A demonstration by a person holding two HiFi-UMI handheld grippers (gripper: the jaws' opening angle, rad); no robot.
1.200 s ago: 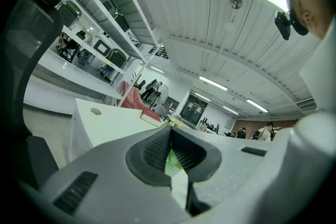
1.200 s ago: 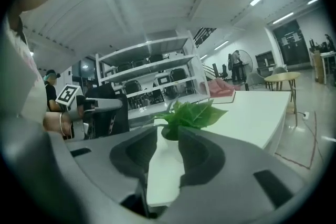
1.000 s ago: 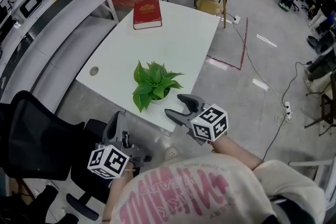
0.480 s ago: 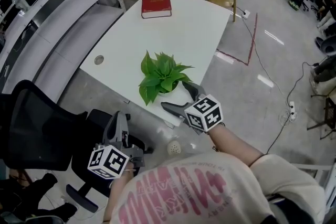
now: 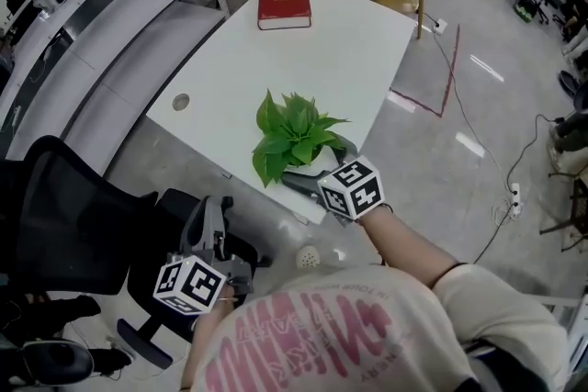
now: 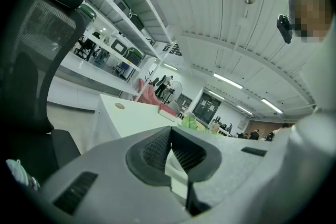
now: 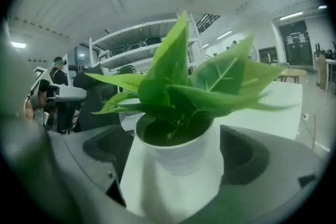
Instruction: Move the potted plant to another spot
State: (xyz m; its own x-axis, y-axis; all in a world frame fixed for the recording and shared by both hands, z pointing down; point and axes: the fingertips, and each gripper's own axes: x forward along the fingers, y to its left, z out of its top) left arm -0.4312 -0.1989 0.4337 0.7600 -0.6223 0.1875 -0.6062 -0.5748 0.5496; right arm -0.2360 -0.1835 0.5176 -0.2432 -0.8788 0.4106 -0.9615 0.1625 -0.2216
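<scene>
Upright near the close edge of the white tabletop (image 5: 312, 50): a green-leafed potted plant in a round white pot (image 5: 296, 131), well apart from the red hardcover book (image 5: 284, 2) at the far end. At the pot, the right gripper (image 5: 315, 162), fingers opening wide, pot between them, not pressed. Off the tabletop, low by the black mesh office chair (image 5: 55, 216), the left gripper (image 5: 217, 208), fingers closed together on nothing.

White counter (image 5: 322, 60), centre of frame. Lying flat at its upper end, red book (image 5: 284, 2); standing upright near its lower edge, potted plant (image 5: 296, 135); set into left corner, round cable hole (image 5: 180, 102).
</scene>
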